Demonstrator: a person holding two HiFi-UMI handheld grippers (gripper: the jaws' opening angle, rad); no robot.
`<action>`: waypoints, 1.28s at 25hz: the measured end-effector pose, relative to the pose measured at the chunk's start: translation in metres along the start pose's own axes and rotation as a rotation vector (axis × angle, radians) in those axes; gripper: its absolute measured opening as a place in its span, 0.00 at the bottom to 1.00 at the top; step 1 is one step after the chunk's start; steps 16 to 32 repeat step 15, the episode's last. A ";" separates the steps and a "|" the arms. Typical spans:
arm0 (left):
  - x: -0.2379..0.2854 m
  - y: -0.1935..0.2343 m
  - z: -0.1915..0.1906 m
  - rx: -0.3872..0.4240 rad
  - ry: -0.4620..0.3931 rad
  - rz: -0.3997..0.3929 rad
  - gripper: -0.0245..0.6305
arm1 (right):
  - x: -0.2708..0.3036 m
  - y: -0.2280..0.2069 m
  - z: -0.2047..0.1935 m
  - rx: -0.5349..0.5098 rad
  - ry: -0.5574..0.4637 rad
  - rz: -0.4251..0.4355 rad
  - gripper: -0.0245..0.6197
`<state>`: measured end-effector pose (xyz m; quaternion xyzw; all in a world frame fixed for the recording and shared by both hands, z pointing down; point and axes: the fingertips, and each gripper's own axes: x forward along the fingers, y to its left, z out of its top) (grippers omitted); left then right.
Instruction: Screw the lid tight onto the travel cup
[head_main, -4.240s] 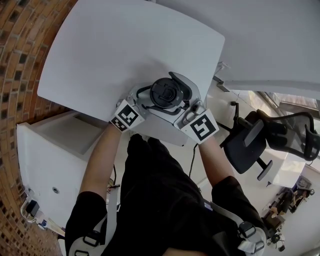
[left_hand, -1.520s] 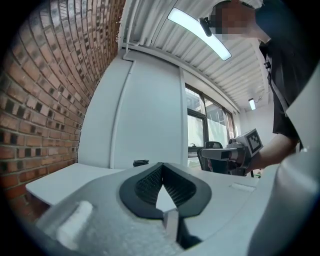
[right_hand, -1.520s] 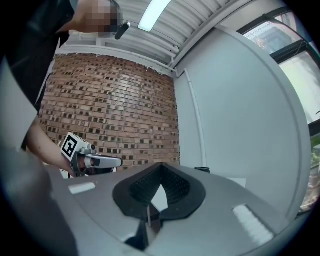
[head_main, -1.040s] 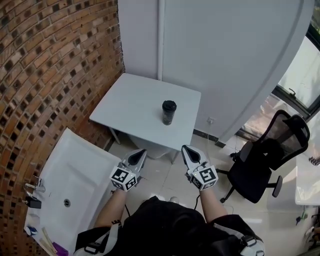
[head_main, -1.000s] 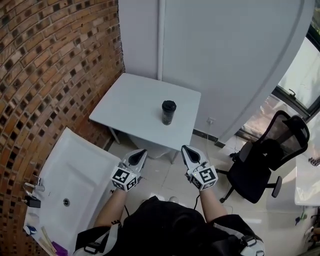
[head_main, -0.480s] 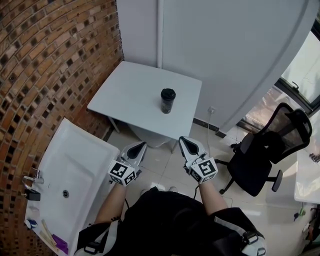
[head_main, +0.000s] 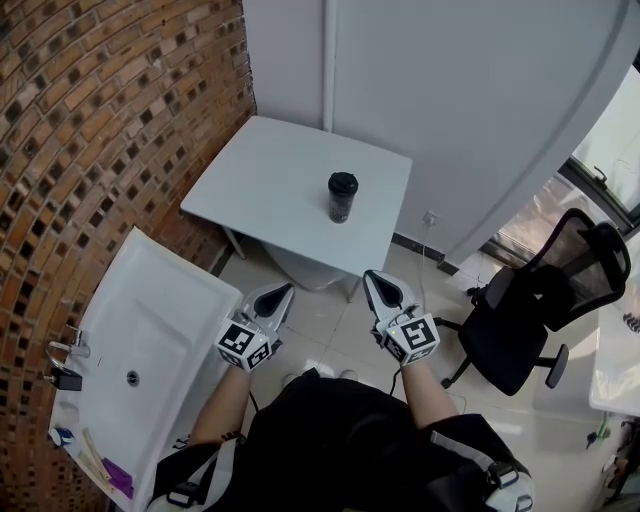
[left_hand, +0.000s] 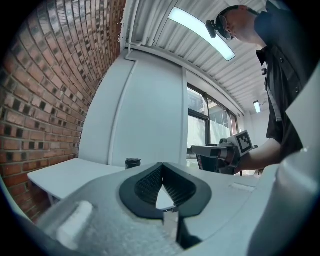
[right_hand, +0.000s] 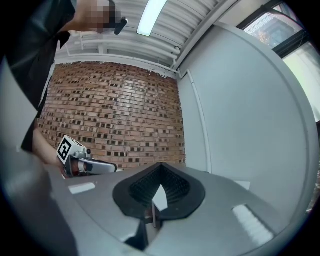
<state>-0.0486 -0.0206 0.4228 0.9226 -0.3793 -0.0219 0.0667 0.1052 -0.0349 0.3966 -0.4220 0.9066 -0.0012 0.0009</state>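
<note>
A dark travel cup (head_main: 342, 196) with its black lid on stands upright on the white table (head_main: 270, 190), right of the middle. In the left gripper view the travel cup (left_hand: 132, 163) shows small, far beyond the jaws. My left gripper (head_main: 281, 294) and right gripper (head_main: 379, 283) are both held well back from the table over the floor, tips toward it. Both are shut with nothing between the jaws. The left gripper (left_hand: 161, 170) sees the other one (left_hand: 220, 150) to its right. From the right gripper (right_hand: 159, 170), the left one (right_hand: 85, 165) appears at its left.
A brick wall (head_main: 90, 130) runs along the left. A white sink unit (head_main: 130, 340) stands at the lower left beside me. A black office chair (head_main: 540, 310) is at the right. A white wall panel (head_main: 470, 110) stands behind the table.
Four seconds ago both grippers were at the cup on the table edge. Over the last second I stand back from the table, and the view has shifted only slightly.
</note>
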 end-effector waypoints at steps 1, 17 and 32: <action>0.000 0.000 0.000 0.000 0.001 0.000 0.04 | 0.000 0.000 -0.001 -0.005 0.000 0.004 0.04; -0.004 0.005 -0.009 0.002 0.028 0.012 0.04 | 0.004 0.003 -0.006 -0.020 0.012 0.036 0.04; -0.004 0.005 -0.009 0.002 0.028 0.012 0.04 | 0.004 0.003 -0.006 -0.020 0.012 0.036 0.04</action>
